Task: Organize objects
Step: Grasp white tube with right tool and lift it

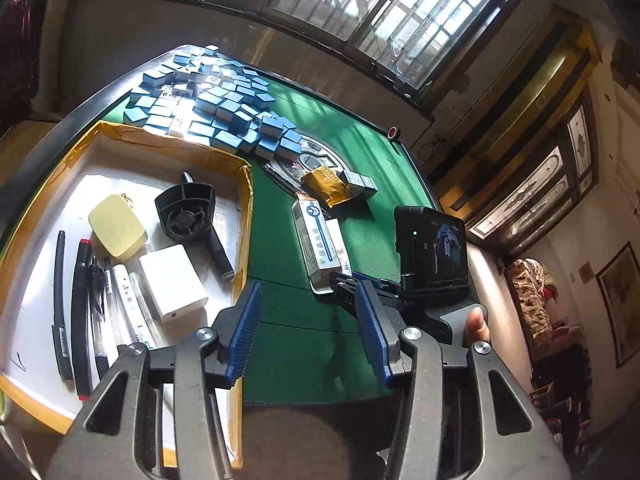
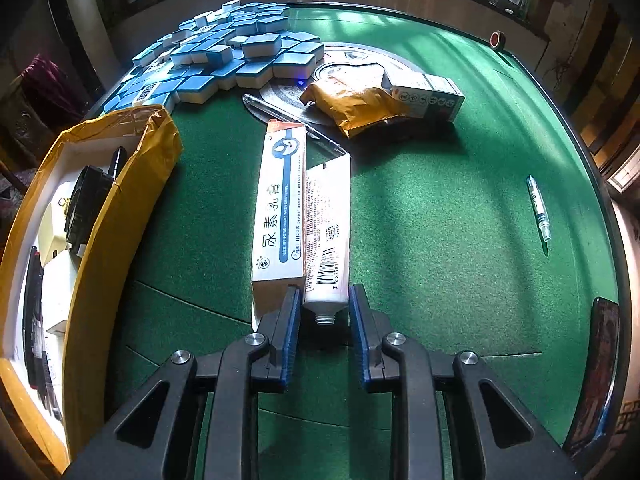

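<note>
A white ointment tube (image 2: 326, 236) lies on the green table beside its white and blue carton (image 2: 278, 208). My right gripper (image 2: 324, 304) is open, its fingertips on either side of the tube's cap end, not closed on it. The carton also shows in the left wrist view (image 1: 318, 240), with the right gripper (image 1: 352, 280) at its near end. My left gripper (image 1: 308, 312) is open and empty above the felt, beside the yellow-edged box (image 1: 244, 208). The box holds several pens (image 1: 80, 312), a white block (image 1: 172, 282), a yellow case (image 1: 118, 226) and a black handheld fan (image 1: 188, 212).
A heap of blue mahjong tiles (image 2: 224, 60) covers the far left of the table. A yellow packet (image 2: 356, 106), a small carton (image 2: 426, 92) and a clear pen (image 2: 280, 114) lie near the table's centre disc. A syringe-like pen (image 2: 538, 208) lies at right. A red roll (image 2: 497, 39) sits at the far edge.
</note>
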`<state>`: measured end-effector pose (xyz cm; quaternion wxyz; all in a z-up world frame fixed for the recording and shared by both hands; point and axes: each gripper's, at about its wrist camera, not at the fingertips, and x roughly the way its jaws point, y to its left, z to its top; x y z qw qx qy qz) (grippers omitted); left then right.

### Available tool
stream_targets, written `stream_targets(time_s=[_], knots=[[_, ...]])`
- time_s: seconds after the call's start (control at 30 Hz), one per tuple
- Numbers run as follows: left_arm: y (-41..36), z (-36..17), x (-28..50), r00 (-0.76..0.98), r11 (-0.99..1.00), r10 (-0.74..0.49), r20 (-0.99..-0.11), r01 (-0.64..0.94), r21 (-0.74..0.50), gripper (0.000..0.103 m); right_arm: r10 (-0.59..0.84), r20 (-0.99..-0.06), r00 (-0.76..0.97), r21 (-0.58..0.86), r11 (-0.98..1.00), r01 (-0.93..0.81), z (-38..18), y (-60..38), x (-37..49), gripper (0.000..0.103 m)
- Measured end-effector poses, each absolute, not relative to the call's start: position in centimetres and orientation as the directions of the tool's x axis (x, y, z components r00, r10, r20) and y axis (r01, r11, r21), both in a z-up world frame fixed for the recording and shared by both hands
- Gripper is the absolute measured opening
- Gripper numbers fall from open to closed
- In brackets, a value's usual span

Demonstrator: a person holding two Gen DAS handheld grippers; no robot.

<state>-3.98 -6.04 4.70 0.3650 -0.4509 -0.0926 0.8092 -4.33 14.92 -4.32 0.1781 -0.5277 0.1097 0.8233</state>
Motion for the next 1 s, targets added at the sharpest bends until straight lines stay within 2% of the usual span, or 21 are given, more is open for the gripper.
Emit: stream_targets(time_s=[0.23,0.47,1.0], knots=[[-4.9,4.2,-1.6,-0.368,-0.79,0.594,-0.716,-0.437,-0.431,0.047,0.13,-0.908,-0.399,0.057,-0.903,-0.425,-4.0,16.6,-1.7,0.021],[-0.6,3.4,-1.9,-0.362,-0.828,0.524,-0.771,-0.428,-0.362,0.047,0.056,-0.896,-0.44,0.152,-0.893,-0.424,-4.0,19.7,0.7,0.021],[6.2,-0.2,-6.2,-0.339,-0.897,0.396,-0.853,-0.342,-0.281,0.047,-0.067,-0.866,-0.495,0.249,-0.917,-0.312,-5.1,22.5,-1.3,0.023]])
